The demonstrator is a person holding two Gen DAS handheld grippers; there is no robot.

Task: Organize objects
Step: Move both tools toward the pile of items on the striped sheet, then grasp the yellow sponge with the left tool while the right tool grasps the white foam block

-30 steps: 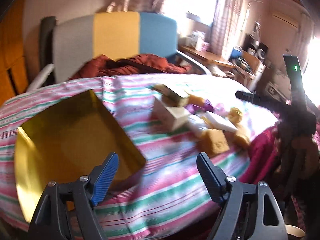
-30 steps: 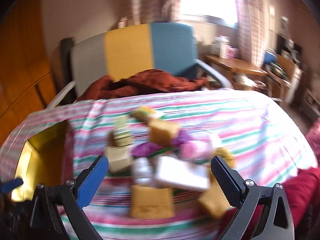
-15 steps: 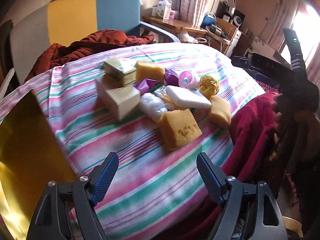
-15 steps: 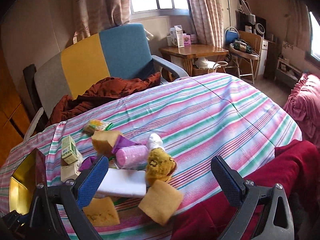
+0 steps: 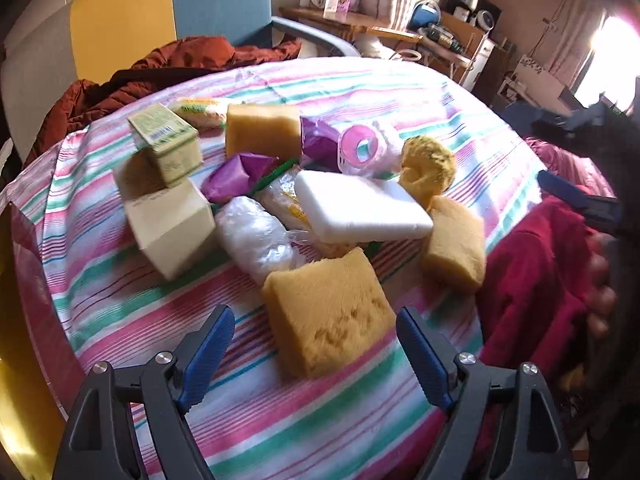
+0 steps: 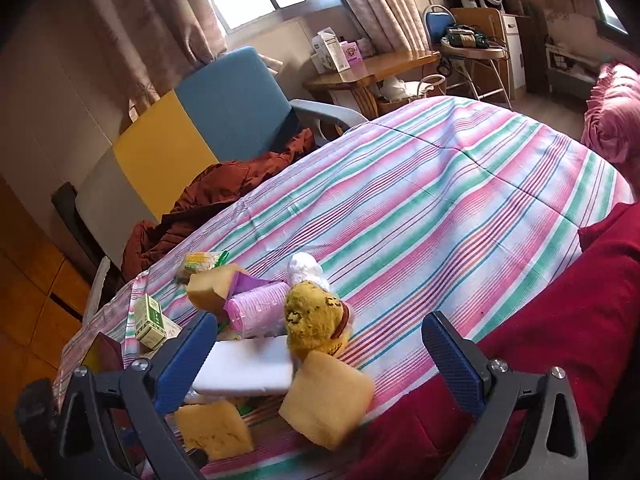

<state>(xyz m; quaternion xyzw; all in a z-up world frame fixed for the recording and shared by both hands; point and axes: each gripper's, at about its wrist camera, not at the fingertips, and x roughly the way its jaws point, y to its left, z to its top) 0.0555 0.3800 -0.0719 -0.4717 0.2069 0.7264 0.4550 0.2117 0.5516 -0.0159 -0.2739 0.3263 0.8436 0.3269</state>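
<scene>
A pile of items lies on the striped tablecloth [image 5: 132, 300]. Nearest my left gripper [image 5: 316, 348] is a yellow sponge [image 5: 328, 312], just ahead between the open fingers, not touched. Behind it lie a white foam block [image 5: 360, 208], a cream box [image 5: 168, 224], a green box [image 5: 164, 140], another sponge [image 5: 262, 130], a pink roll [image 5: 360, 150] and a yellow scrubber [image 5: 428, 168]. My right gripper [image 6: 324, 352] is open above a sponge [image 6: 326, 394] beside the scrubber [image 6: 312, 316] and foam block [image 6: 244, 366].
A gold tray [image 5: 20, 360] sits at the table's left edge. A red cloth [image 6: 560, 320] covers the near right side. A blue, yellow and grey chair [image 6: 192, 120] with a rust blanket stands behind the table. The right gripper shows at the far right in the left wrist view [image 5: 580, 200].
My left gripper has swung right from the gold tray and closed in on the near yellow sponge. My right gripper has turned right and tilted, still open.
</scene>
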